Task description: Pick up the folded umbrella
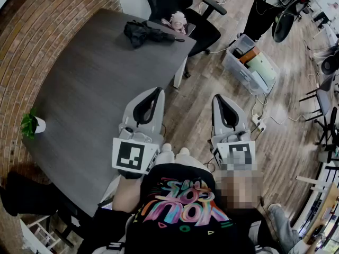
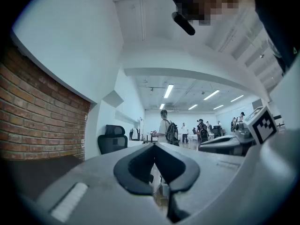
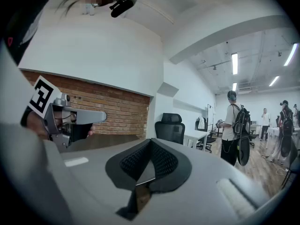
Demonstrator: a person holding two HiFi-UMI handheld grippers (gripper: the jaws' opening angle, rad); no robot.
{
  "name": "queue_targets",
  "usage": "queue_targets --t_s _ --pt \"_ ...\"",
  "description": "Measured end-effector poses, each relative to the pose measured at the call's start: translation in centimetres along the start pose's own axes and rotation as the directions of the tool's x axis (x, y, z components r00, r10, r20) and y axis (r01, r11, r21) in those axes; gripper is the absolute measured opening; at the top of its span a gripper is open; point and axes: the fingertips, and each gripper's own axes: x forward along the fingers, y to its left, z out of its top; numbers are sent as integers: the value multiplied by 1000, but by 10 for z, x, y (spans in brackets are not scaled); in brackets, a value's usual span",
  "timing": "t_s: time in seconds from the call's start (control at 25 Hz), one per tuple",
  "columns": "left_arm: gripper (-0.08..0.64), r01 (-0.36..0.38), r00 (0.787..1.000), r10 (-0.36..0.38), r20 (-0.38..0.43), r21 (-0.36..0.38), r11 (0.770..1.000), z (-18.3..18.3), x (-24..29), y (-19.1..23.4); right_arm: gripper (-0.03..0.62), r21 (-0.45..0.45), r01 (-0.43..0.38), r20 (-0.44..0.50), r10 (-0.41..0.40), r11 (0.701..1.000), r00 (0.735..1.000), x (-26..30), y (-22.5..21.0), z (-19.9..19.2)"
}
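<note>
Left gripper (image 2: 154, 146) first: its jaws are shut, the dark pads meet at the tip and there is nothing between them. Right gripper (image 3: 150, 142), same story: jaws pressed together, pads closed on air, no load. Both are held about level, side by side, pointing away from the person. From the head view, the left one hangs over the near right edge of the grey table (image 1: 90, 89), while the right one is off the table altogether, over the wooden floor.

Now out to the prize. The folded umbrella (image 1: 148, 33), black and bundled, lies flat on the far corner of the table. Its long axis runs across the view, roughly left to right and dipping slightly at the right. The bulkier end is on the left, and the slimmer end points right toward the table's edge. Which end is the handle, I can't make out. It sits well apart from both grippers, almost straight ahead of the left one, and ahead and to the left of the right one. Neither touches it.

A small pink thing (image 1: 177, 21) sits just beside the umbrella's right end, and a potted plant (image 1: 32, 123) stands at the table's left edge.
</note>
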Motion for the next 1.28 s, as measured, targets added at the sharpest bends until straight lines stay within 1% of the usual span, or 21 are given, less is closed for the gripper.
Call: queue_targets --t_s 0.24,0.32,0.68,0.8,1.0,1.28 --pt "1 -12 1000 12 13 0 1000 2 1 -10 -2 33 25 -6 -24 999 1000 -8 -17 -6" --pt "2 -18 1000 18 26 12 1000 4 2 -12 -2 35 23 -5 -23 999 1000 -11 -21 -7" --pt "2 -101 995 101 17 33 994 3 4 -23 -1 47 -40 14 39 998 999 -19 -37 -15" --pt "0 -125 992 124 13 43 991 1 2 -30 -2 65 -63 18 62 996 998 -22 -41 -20" --pt "2 -138 991 137 9 59 989 3 10 -37 -1 90 -76 28 74 993 997 -21 -54 -21" --pt "2 -138 990 139 -18 50 989 -11 39 -23 0 126 -76 -4 77 989 997 5 -70 -39"
